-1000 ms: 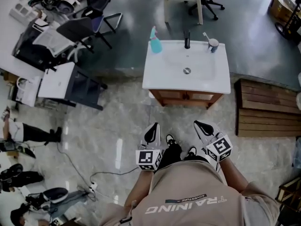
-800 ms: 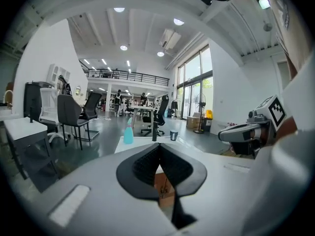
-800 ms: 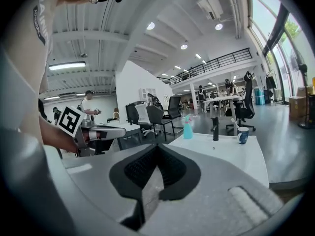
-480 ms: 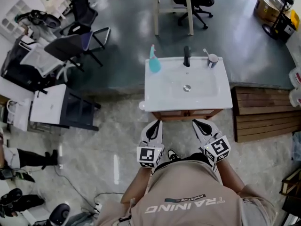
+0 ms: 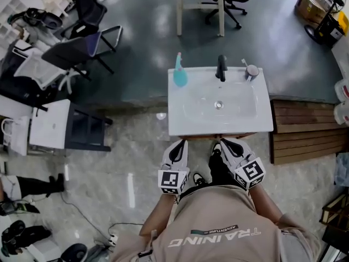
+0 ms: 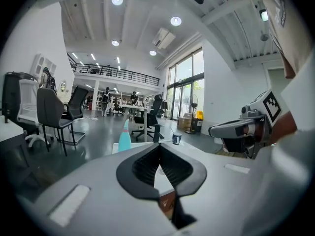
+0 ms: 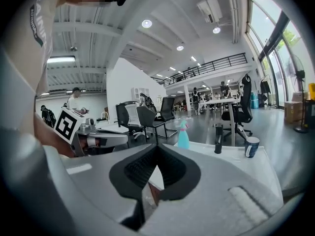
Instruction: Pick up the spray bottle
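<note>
— Where is the spray bottle standing?

— The blue spray bottle (image 5: 179, 73) is standing upright on the back left corner of the white washbasin (image 5: 180, 123), on the flat rim. It is sitting just left of the black tap (image 5: 221, 68). A cup (image 5: 251, 71) is sitting on the opposite back corner, on the far side of the tap.

— And what are your jaws doing?

— I am holding my left gripper (image 5: 178, 144) with its jaws pressed together, and nothing is lying between them. My right gripper (image 5: 227, 143) is looking the same in its own view, with the pads meeting at the tips and gripping nothing. I am carrying the two side by side, close to my body. Both are pointing at the basin's near edge. The whole bowl is lying between them and the bottle, so neither is touching it.

— What is lying further out?

— A low wooden platform (image 5: 305, 130) is lying on the floor just right of the basin. Office chairs (image 5: 82, 45) are standing on the dark floor off to the back left. A white-topped cabinet (image 5: 52, 124) is standing nearer, to my left.
</note>
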Tool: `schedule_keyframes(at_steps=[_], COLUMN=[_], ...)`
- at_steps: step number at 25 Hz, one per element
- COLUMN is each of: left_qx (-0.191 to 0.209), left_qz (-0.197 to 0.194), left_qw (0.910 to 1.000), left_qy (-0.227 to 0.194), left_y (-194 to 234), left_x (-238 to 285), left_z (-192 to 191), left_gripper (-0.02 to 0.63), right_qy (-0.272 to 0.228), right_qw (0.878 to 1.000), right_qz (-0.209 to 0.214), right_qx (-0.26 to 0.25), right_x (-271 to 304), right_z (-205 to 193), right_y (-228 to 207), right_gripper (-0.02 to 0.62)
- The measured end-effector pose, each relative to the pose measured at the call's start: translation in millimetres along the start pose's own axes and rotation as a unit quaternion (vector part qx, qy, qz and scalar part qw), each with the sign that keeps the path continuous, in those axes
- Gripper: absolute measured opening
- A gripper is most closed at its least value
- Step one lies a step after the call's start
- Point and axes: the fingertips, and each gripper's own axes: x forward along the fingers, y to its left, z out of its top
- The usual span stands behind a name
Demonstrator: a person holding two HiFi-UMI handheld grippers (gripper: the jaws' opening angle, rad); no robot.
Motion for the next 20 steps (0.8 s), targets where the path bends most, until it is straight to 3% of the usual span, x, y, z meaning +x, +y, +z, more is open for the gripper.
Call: schedule_keyframes(at_steps=[6,14,20], left_qx=[-0.003,0.013,0.010], left_qz=[0.037,0.072,0.087], left_qw=[0.9991,0.9973,0.9961], left_qy=[0.018,0.001,-0.007], left_y=[20.2,48.3,54.4], left_x=[29.2,96.2,144.4], left_z=[6.7,50.0,65.1], left_gripper=[0.017,0.017,0.017], right_qy=[0.011,-0.031,-0.018], right_qw=[0.999,0.996,0.996], right_qz=[0.031,0.081,0.088], right_qx=[0.013,-0.021,-0.022], right_x=[37.8,99.8,116.3], right_z=[-1.3,54.1,56.4], right_y=[-37.2,-100.6,-146.3], right_gripper=[0.003,0.003,0.003])
